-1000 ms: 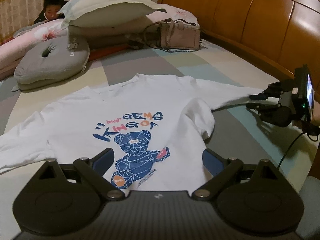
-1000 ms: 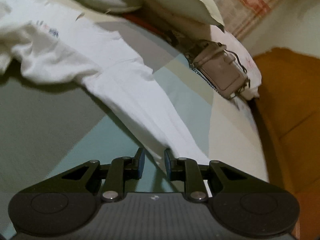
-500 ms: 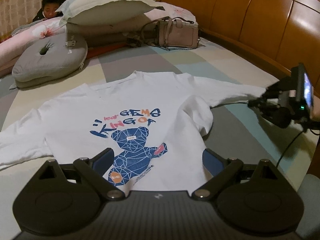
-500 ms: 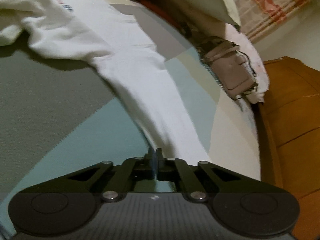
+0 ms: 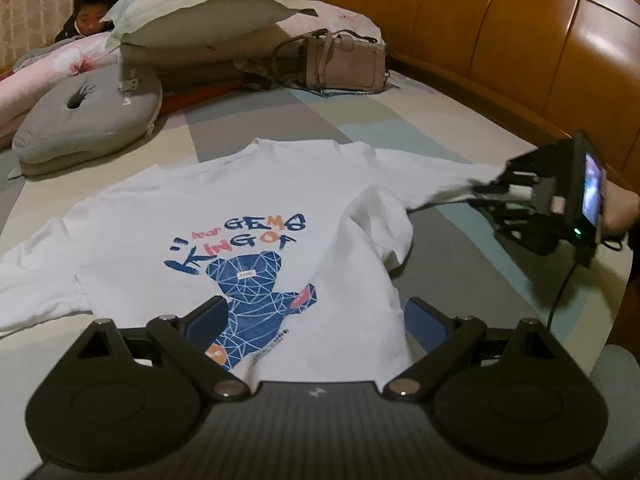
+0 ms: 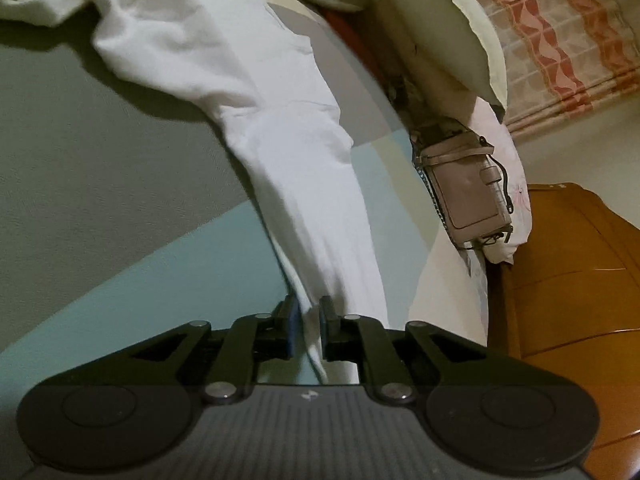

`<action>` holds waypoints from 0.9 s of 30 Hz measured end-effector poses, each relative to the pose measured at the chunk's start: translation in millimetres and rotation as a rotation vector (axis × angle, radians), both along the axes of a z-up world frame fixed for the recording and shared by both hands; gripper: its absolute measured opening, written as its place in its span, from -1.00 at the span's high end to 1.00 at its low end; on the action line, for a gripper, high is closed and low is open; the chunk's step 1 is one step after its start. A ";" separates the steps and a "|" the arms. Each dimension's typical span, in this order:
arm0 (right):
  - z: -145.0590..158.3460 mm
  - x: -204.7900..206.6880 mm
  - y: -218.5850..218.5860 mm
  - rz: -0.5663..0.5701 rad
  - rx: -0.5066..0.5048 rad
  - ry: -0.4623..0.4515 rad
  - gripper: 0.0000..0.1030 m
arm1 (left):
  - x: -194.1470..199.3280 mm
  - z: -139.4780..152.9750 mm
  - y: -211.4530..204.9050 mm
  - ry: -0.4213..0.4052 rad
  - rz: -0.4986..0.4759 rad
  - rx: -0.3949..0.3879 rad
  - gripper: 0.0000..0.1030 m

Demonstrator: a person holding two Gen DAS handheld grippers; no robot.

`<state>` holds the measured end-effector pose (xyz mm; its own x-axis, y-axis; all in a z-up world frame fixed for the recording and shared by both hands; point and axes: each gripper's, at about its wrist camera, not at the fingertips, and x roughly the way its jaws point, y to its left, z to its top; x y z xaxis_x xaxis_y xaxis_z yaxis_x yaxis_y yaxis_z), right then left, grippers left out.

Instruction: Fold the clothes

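- White long-sleeve shirt lies print-up, flat across the middle of the bed, collar twd the pillow end, hem twd the foot edge.
- Right gripper is pinched onto the sleeve cuff; cloth runs between its pads. It's by the bed's headboard-side edge.
- Sleeve's long axis runs straight from those tongs back to the shirt body, pulled out off the sheet.
- Left gripper hangs over the hem w/ jaws spread wide, holding nothing.
- Right hand's nearer, so prob. it carries the sleeve inward across the chest print.
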<state>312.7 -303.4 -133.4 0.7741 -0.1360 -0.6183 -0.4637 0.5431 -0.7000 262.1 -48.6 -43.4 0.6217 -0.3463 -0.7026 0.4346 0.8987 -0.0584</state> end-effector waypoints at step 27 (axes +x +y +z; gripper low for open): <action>64.2 32.2 -126.2 -0.360 0.585 0.080 0.01 | -3.4 2.9 -15.3 -0.001 -0.034 0.013 -0.84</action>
<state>344.8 -429.6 -69.3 0.6921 -0.0020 -0.7218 -0.2222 0.9508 -0.2157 258.7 -63.9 -40.5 0.6105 -0.3582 -0.7064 0.4649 0.8841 -0.0465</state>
